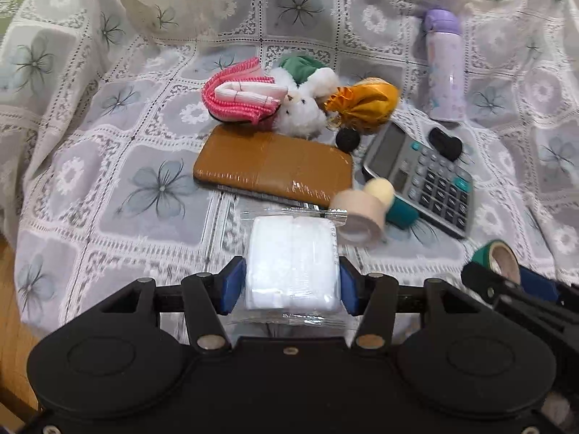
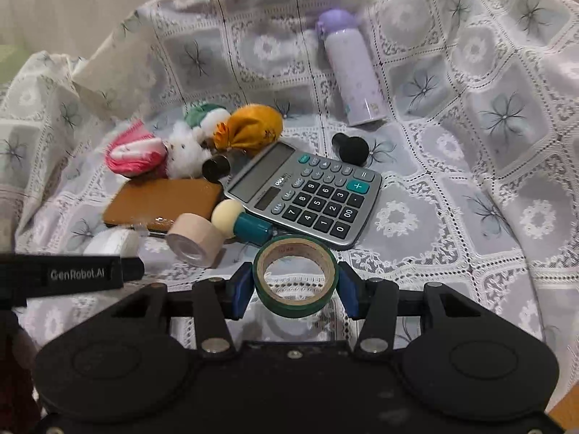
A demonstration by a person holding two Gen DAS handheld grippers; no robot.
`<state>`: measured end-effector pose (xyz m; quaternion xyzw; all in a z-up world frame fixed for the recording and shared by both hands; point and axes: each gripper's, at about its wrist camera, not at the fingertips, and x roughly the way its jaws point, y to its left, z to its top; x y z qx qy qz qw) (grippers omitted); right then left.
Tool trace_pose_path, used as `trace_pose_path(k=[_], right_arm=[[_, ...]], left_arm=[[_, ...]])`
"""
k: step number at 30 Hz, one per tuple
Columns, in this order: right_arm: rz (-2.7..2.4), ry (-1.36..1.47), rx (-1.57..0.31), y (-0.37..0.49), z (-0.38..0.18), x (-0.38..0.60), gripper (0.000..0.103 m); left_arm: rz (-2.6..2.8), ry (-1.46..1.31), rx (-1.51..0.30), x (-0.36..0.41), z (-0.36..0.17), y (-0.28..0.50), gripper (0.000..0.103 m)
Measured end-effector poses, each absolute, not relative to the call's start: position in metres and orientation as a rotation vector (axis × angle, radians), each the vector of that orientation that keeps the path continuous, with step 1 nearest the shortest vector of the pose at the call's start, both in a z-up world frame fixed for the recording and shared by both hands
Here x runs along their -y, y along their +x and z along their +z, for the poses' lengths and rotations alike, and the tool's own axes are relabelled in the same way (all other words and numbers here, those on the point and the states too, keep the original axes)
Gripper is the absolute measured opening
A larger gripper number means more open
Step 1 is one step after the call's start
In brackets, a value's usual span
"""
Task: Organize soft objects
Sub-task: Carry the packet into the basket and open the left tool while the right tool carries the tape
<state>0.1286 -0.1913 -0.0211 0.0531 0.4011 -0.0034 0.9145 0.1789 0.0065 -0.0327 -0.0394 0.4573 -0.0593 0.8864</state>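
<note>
From my left wrist, my left gripper (image 1: 292,285) clenches a wrapped white pad pack (image 1: 292,264), seemingly lifted off the lace tablecloth (image 1: 108,166). From my right wrist, my right gripper (image 2: 295,291) grasps a green tape roll (image 2: 296,275) before the calculator (image 2: 307,191).

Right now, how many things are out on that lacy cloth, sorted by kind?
Soft toys and pouches: 3, pink knit bundle, white plush, yellow pouch
Tape rolls: 2, beige, green
Calculator: 1
Bottle: 1
Brown case: 1
White packet: 1
Total: 9
</note>
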Motion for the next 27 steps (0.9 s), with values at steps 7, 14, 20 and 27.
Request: trace_pose_path(k=[7,14,20,27], right_arm=[[0.005,0.130,-0.781,0.085,0.002,0.195,0.048],[0.017,0.169,-0.735,0.032,0.019,0.204,0.048],[0.039,0.205,-0.713,-0.012,0.027,0.208,0.048],[0.072,0.229,-0.690,-0.054,0.035,0.210,0.048]], left_arm=[[-0.138,-0.082,-0.963,-0.009,-0.025,0.132,0.052],[-0.137,-0.087,-0.977,-0.007,-0.024,0.089,0.052],[-0.121,-0.076,-0.965,-0.003,-0.023,0.060,0.052],[-0.112,-0.102,-0.955,-0.002,-0.021,0.031,0.052]])
